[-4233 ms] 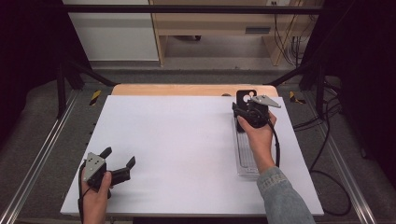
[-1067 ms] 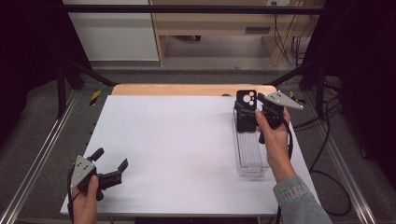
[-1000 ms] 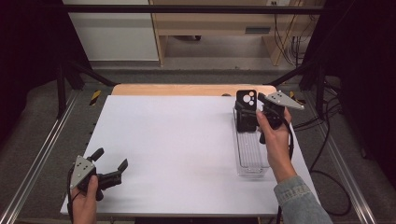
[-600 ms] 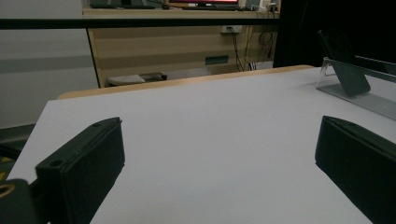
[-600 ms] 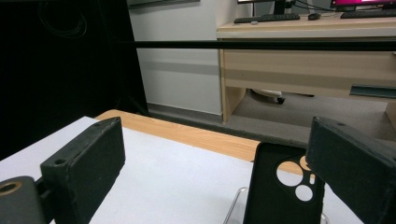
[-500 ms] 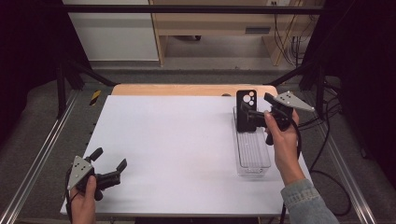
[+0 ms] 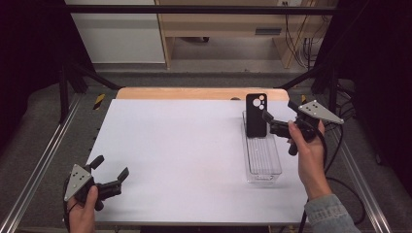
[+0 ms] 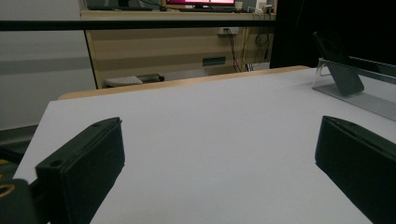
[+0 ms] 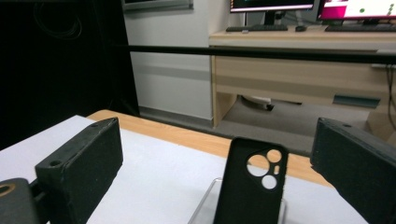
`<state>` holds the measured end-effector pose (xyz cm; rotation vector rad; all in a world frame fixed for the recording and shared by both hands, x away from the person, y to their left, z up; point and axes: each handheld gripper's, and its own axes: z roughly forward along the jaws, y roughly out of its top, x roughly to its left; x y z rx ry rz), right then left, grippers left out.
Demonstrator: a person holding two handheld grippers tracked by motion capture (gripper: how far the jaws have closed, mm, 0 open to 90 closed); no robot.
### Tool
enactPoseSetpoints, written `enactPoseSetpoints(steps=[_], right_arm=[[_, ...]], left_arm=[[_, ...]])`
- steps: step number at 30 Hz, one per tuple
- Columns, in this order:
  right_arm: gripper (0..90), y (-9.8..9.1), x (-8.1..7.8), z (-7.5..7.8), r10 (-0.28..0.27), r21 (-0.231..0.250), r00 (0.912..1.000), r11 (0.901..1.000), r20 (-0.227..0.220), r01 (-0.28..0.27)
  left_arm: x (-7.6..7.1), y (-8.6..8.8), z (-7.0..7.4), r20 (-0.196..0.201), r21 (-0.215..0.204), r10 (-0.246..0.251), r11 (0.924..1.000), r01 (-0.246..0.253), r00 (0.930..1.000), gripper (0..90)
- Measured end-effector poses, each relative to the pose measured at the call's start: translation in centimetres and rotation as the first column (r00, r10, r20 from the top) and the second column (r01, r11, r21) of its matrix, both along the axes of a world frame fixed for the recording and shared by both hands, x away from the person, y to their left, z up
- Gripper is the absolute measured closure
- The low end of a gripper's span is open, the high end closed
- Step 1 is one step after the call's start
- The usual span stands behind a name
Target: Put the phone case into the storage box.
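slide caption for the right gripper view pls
Open right gripper faces a black phone case standing upright in a clear rack.

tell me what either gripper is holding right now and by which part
Nothing is held. The right gripper has open jaws beside the phone case, which stands in the clear tray; the left gripper is open over bare table.

black phone case | upright, camera cutouts at top | far end of clear tray

Black phone case, clear tray, white table
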<state>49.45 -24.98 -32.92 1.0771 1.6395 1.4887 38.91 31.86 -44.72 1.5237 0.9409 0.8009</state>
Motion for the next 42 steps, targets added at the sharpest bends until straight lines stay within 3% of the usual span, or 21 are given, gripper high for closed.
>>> enactPoseSetpoints(steps=[5,11,25,42], right_arm=[[2.7,-0.8,-0.7,-0.2,-0.019,-0.006,0.9985,0.9998,0.05,0.019],[2.7,-1.9,-1.5,-0.5,-0.027,-0.014,0.9968,0.9995,0.076,0.028],[2.7,-4.2,-3.3,-2.1,-0.037,-0.02,0.9978,0.9991,0.055,0.039],[2.7,-5.8,-6.0,-5.4,-0.034,-0.013,0.9992,0.9993,0.019,0.034]], left_arm=[[-0.2,0.0,0.0,0.004,0.006,-0.003,1.0,0.003,1.0,1.4],[-0.3,0.3,0.1,0.008,-0.011,-0.007,0.9999,0.007,0.9999,1.4],[-0.4,0.3,0.2,0.024,-0.051,-0.041,0.9978,0.042,0.9989,1.4],[-0.5,-0.3,0.3,0.033,-0.038,-0.075,0.9964,0.076,0.9967,1.4]])
